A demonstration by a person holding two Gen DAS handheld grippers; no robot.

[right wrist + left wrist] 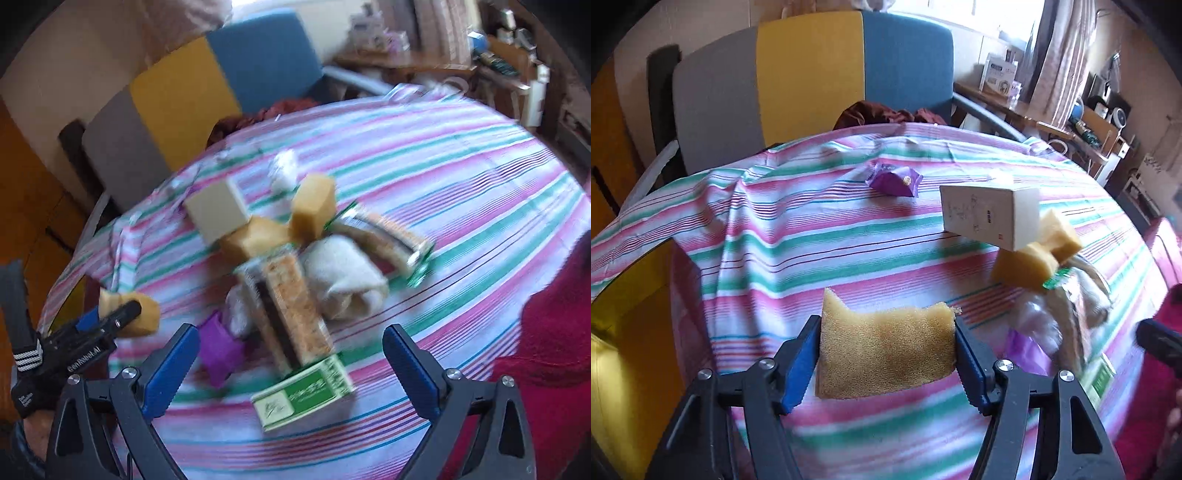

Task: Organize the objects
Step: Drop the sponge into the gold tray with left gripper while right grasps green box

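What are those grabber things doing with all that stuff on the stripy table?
A person is tidying up with a grabber in each hand. The left gripper has its blue pads against both sides of a yellow sponge near the edge of the stripy cloth. The right gripper is open and holds nothing, above a pile: a white box, more sponges, a rolled towel and snack packs.

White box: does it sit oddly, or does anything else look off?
Yes. The white box is tilted, propped on a yellow sponge rather than flat on the cloth. The sponge between the left tool's pads has a ragged top edge.
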